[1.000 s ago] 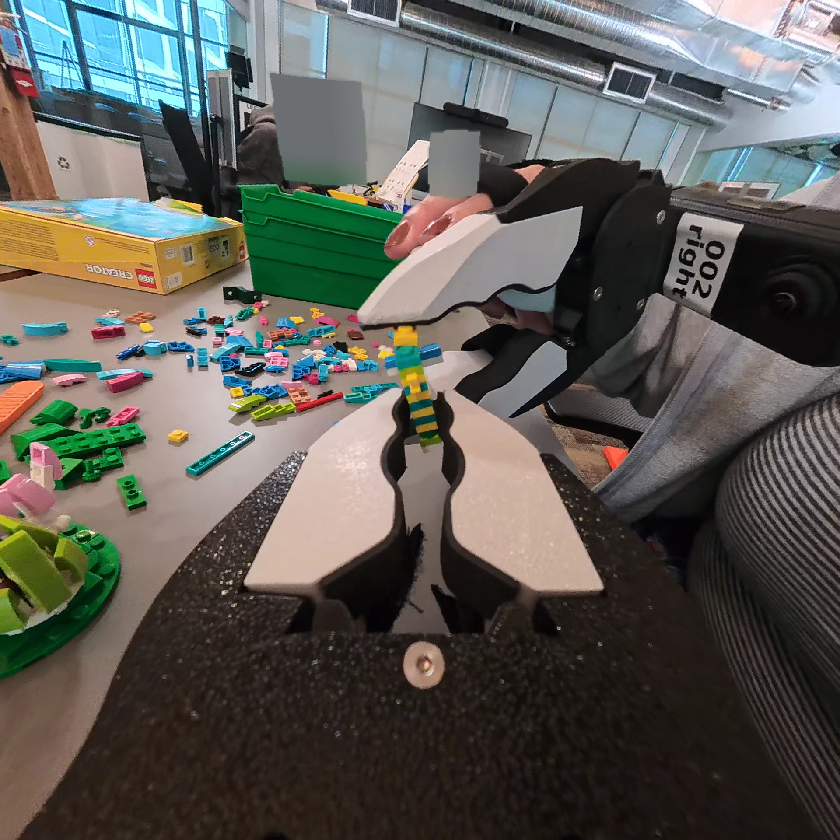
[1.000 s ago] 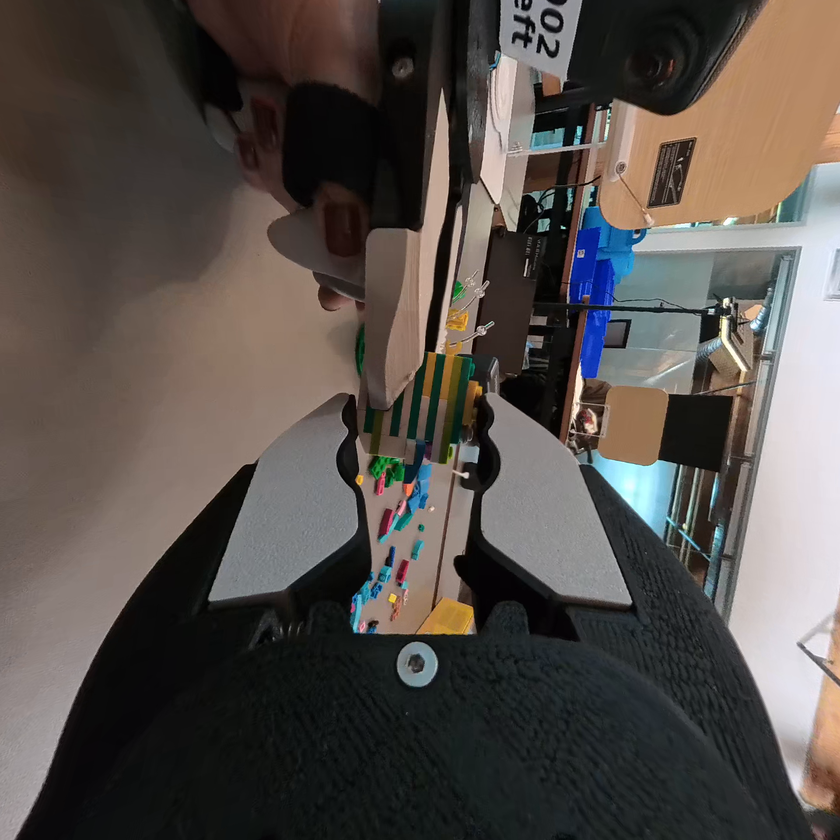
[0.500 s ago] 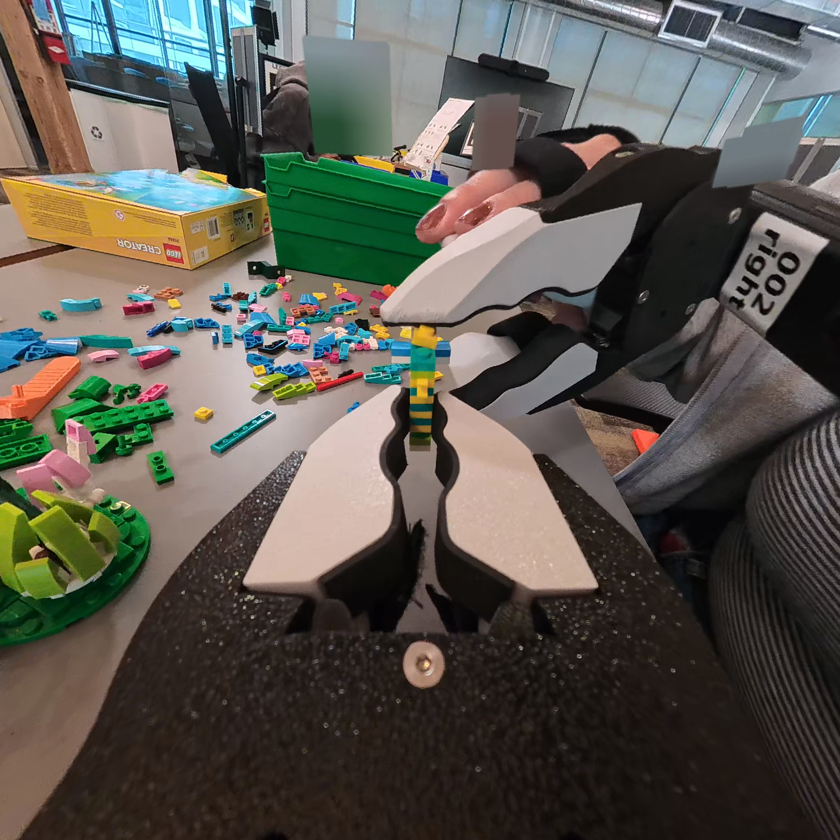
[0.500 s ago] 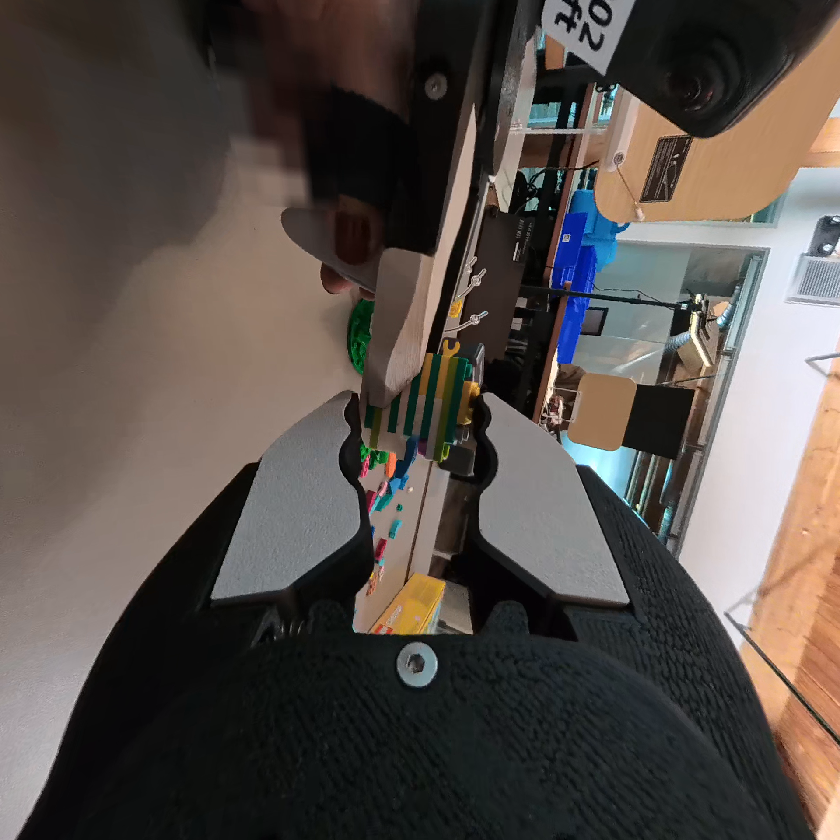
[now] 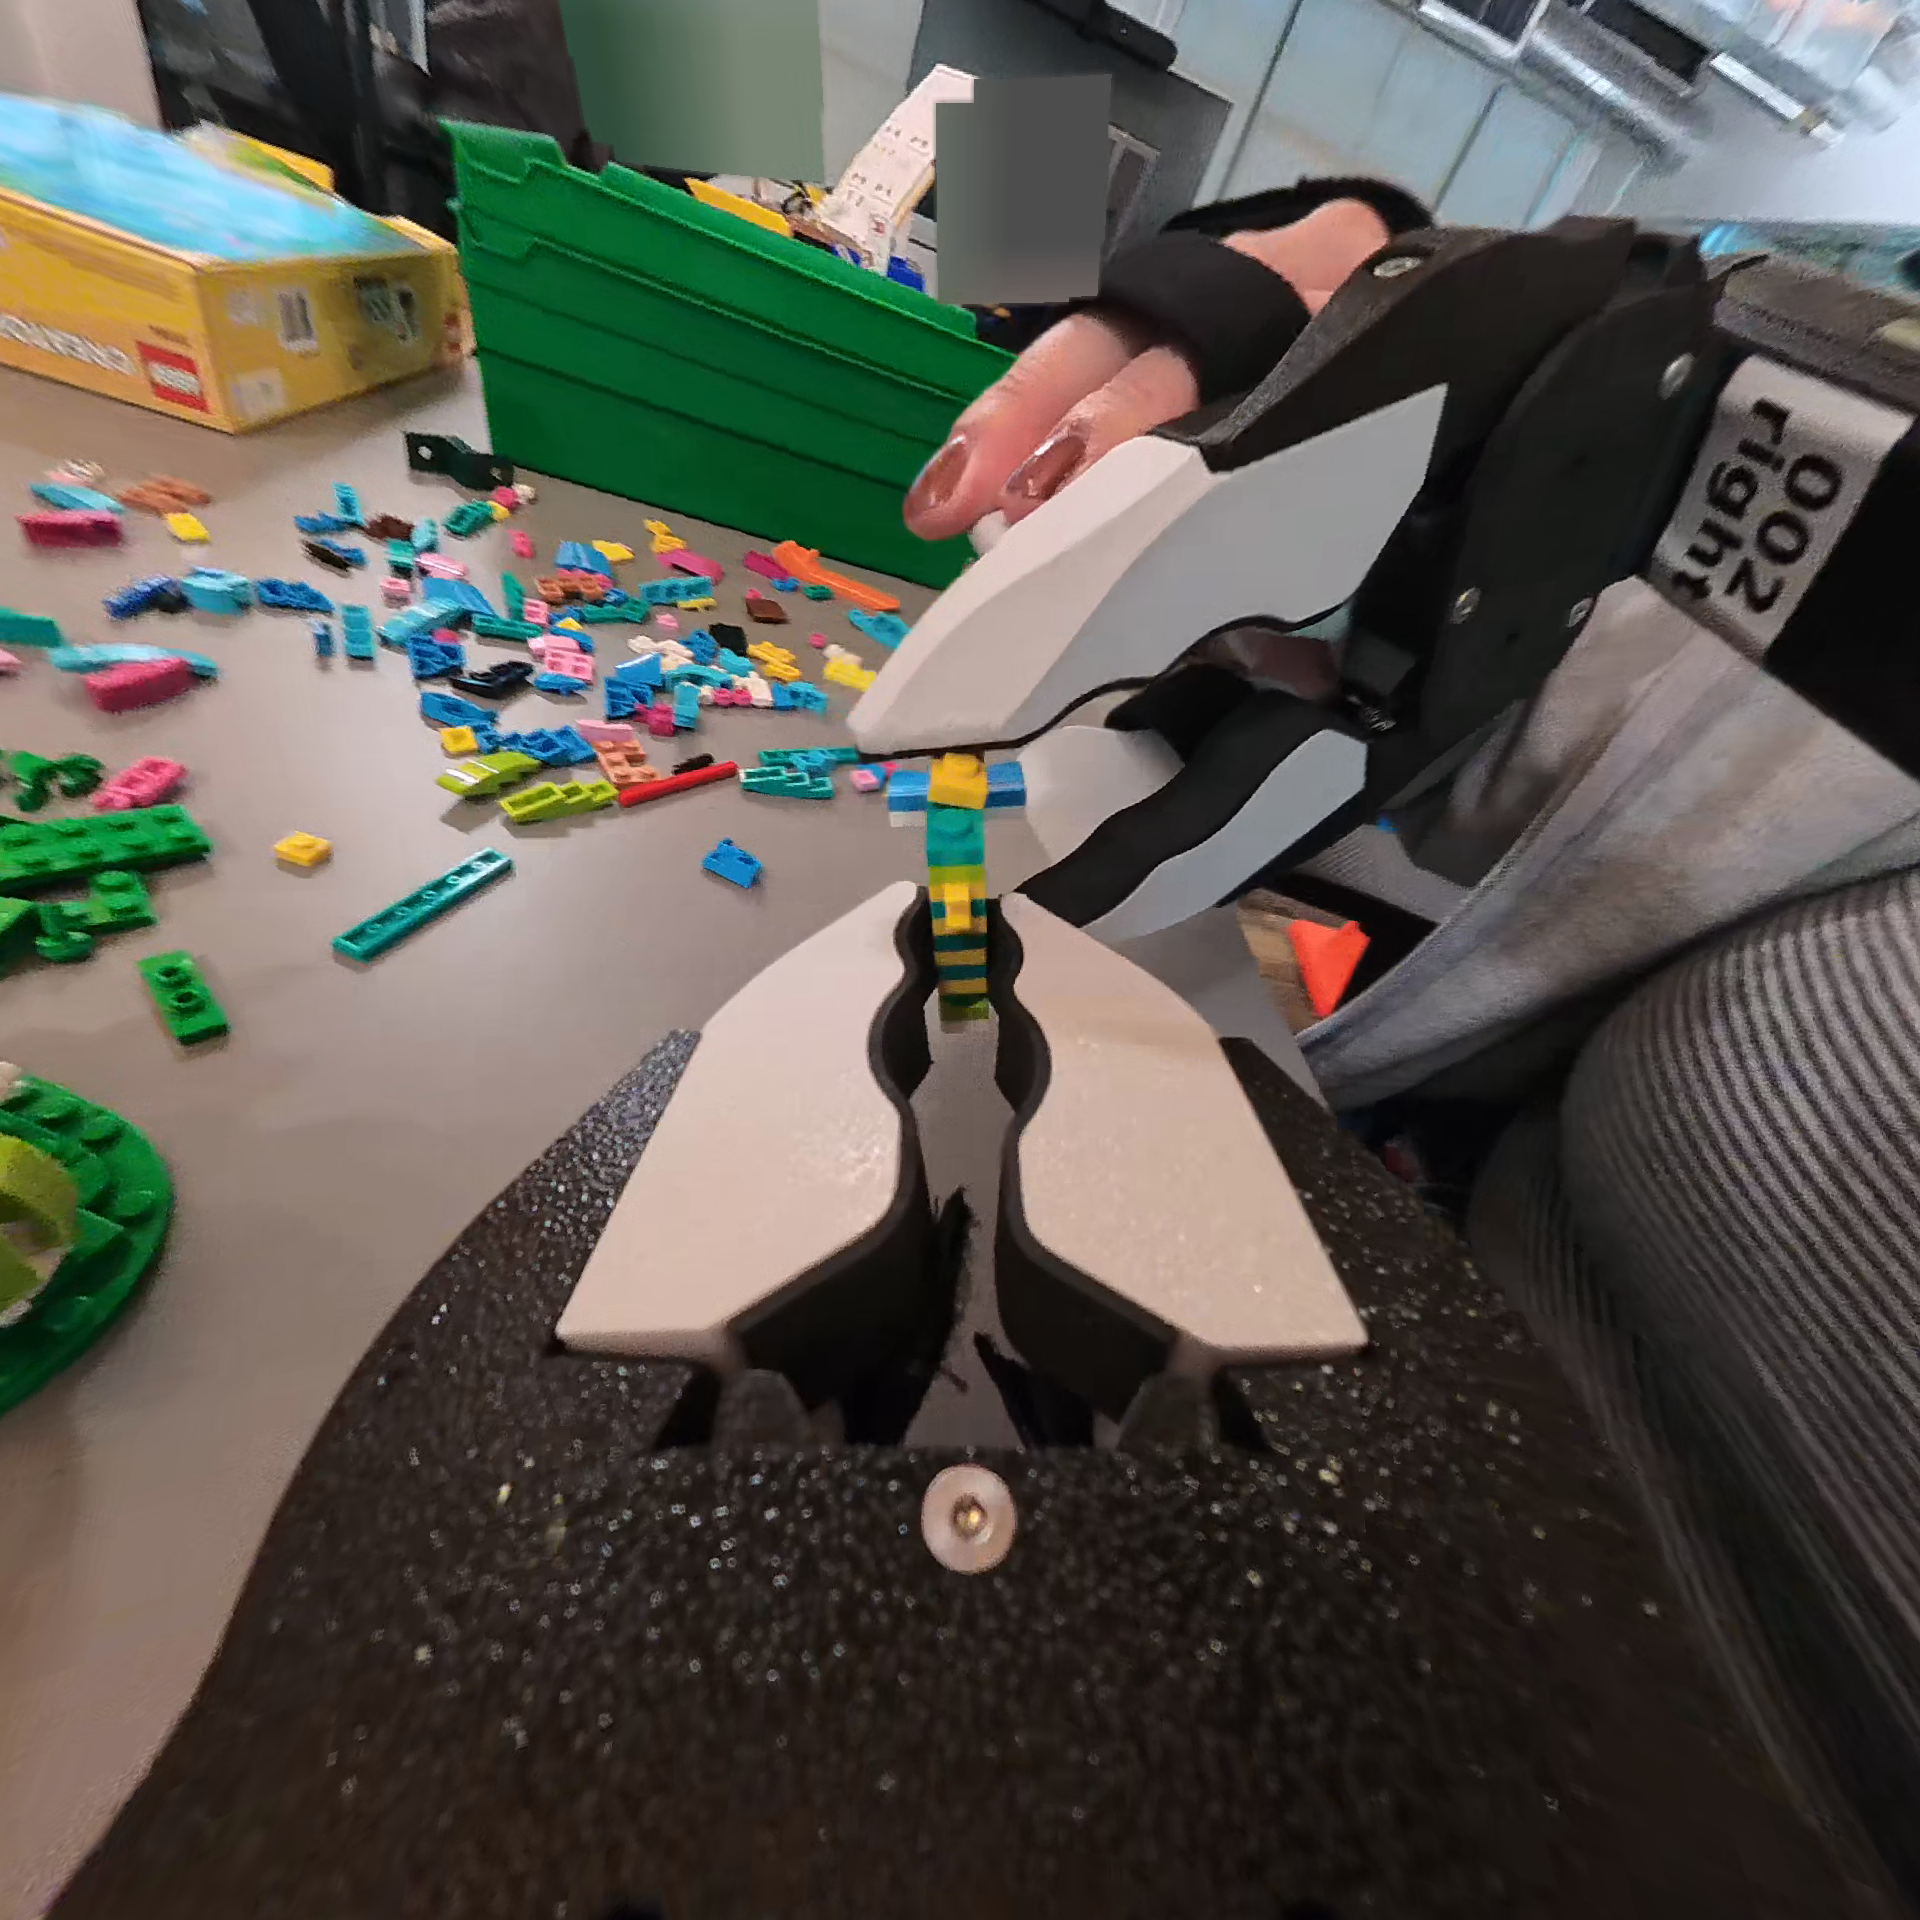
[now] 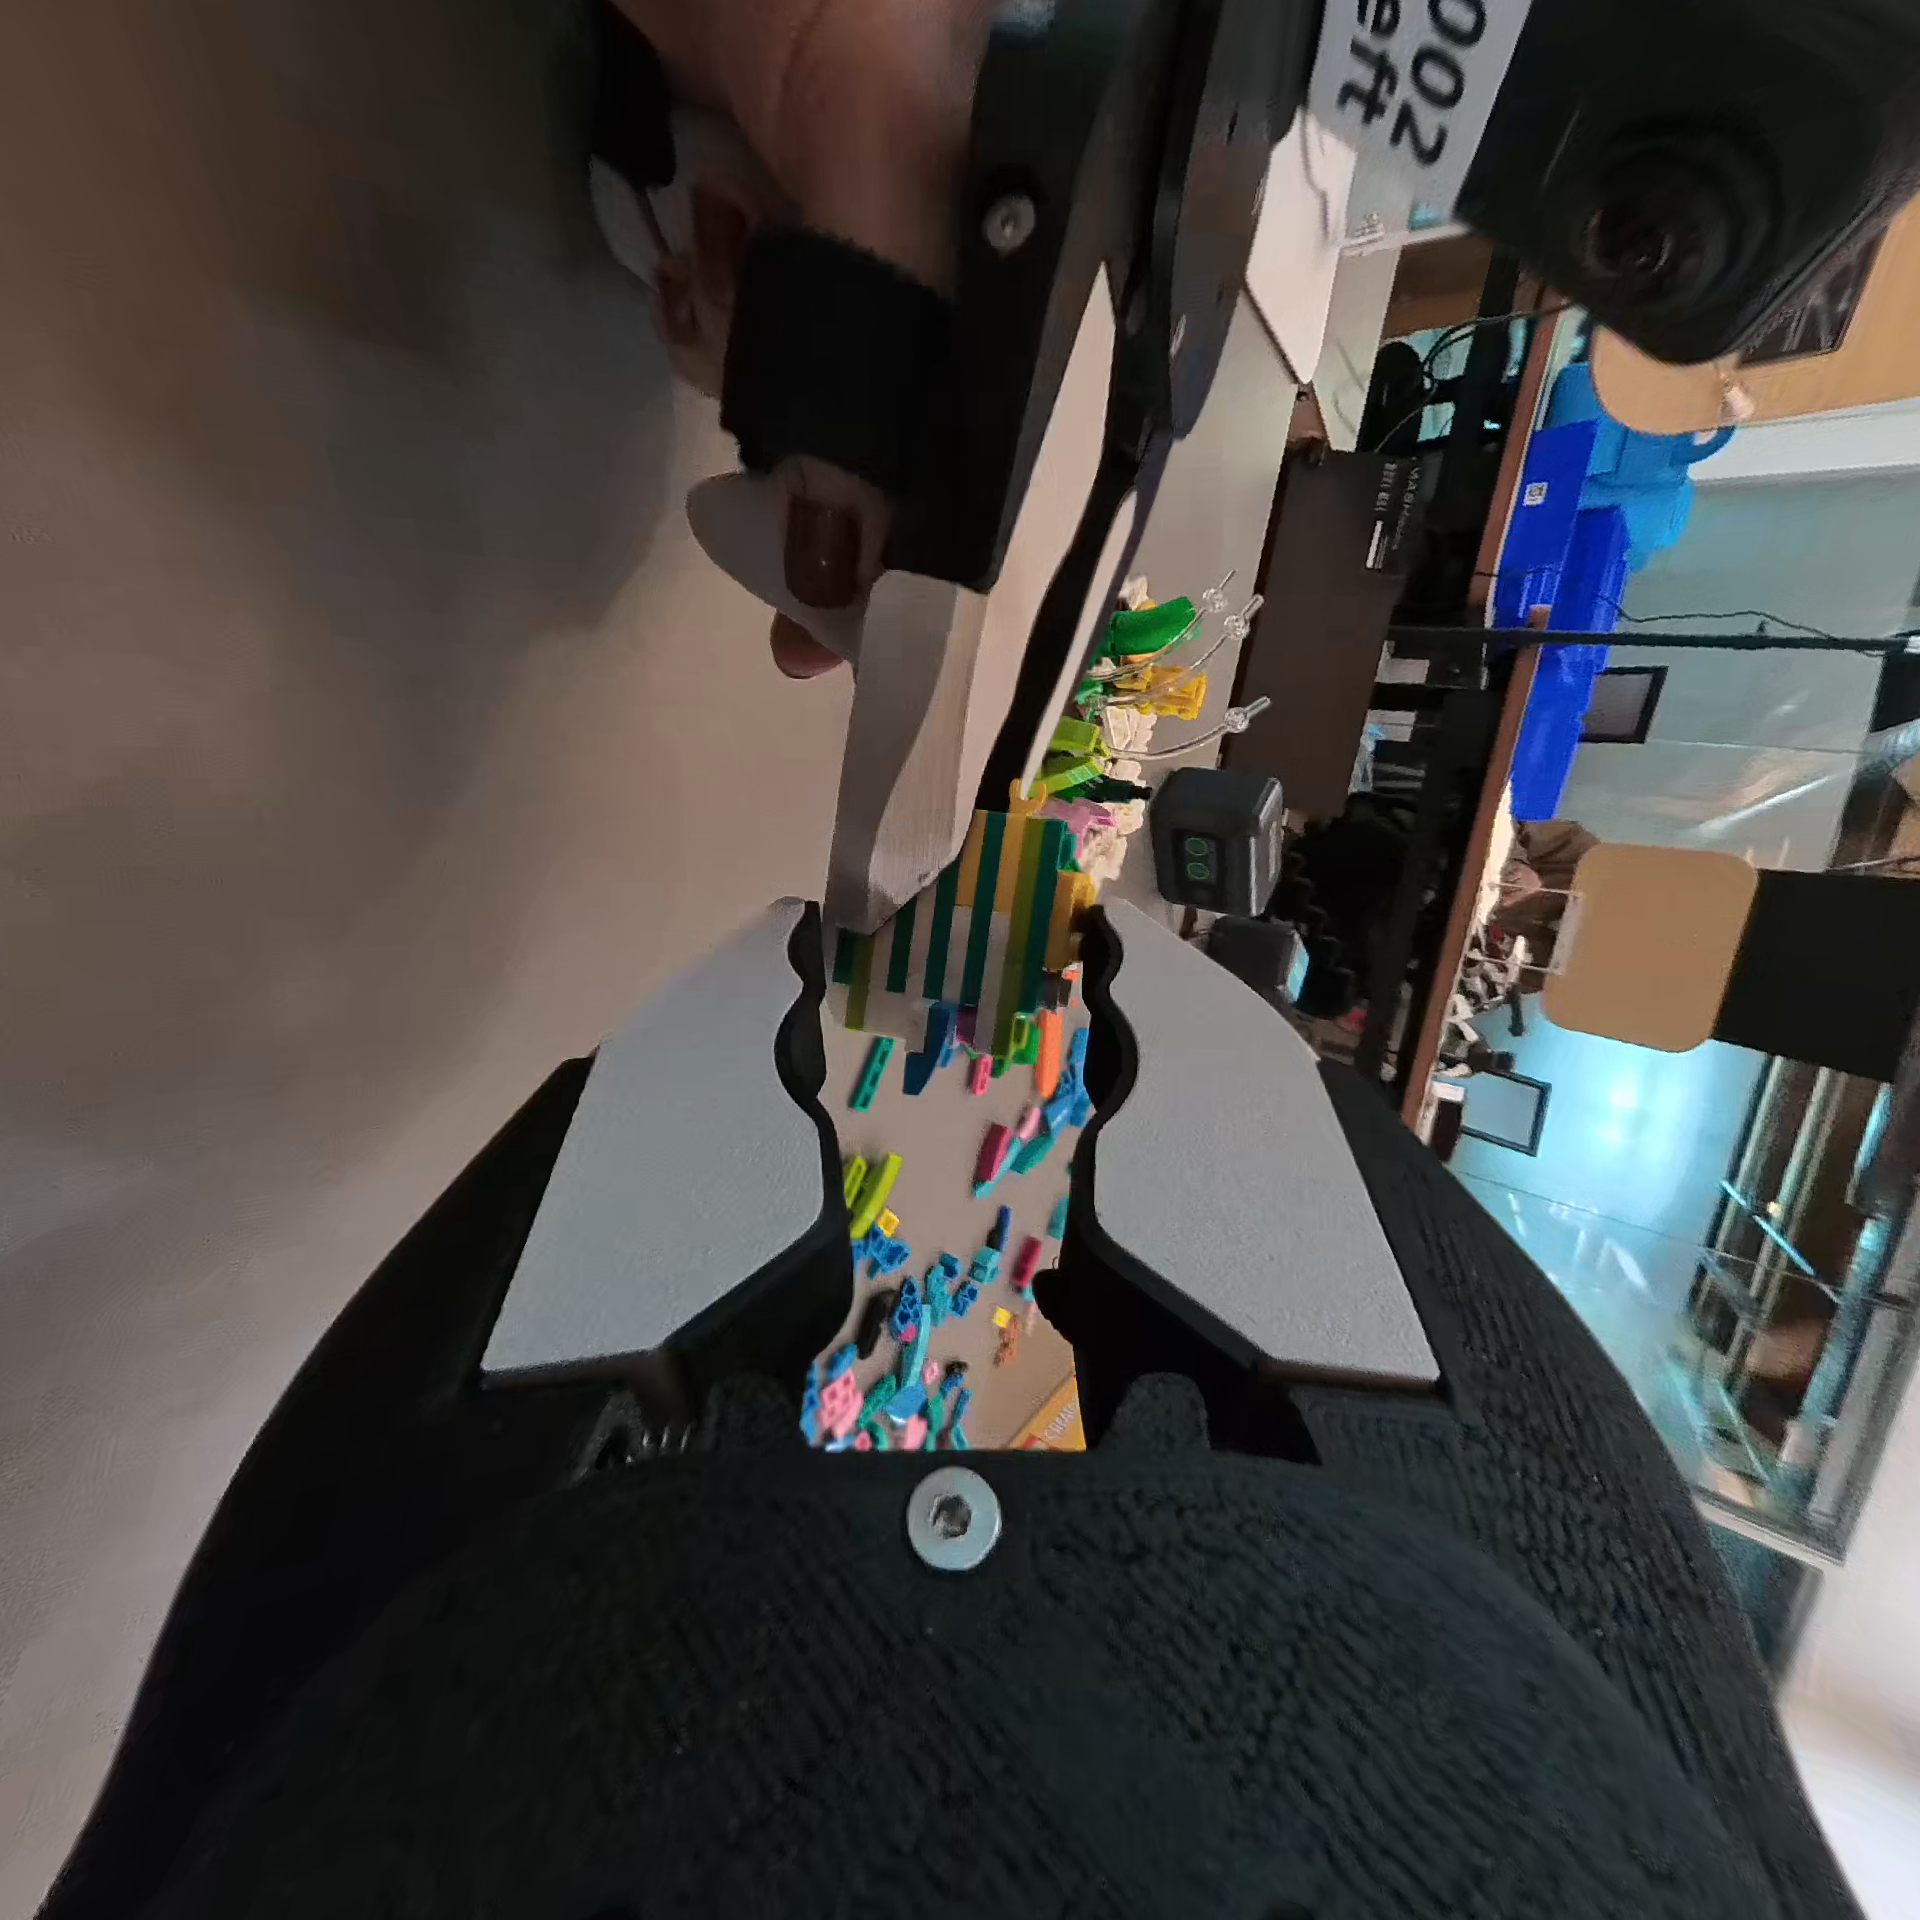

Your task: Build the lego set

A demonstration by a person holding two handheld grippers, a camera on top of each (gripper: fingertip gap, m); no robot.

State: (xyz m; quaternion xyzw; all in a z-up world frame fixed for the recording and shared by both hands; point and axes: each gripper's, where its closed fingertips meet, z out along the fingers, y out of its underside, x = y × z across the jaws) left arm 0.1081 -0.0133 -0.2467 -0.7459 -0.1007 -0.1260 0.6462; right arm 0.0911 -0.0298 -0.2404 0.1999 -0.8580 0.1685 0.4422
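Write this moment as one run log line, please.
left gripper: shut on striped lego piece | right gripper: spans piece, top finger touching | table: loose bricks

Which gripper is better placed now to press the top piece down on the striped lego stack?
Right. The left gripper is shut on the striped stack, holding it upright. One finger of the open right gripper already rests on the stack's yellow top piece.

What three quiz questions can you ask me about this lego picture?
1. True or false: the left gripper is shut on the striped lego stack.
2. What colour is the bin behind the loose pieces? A red, B green, C blue.
3. Fill in: the right gripper touches the stack's ___ with its upper finger.

Key: 1 true; 2 B; 3 top.
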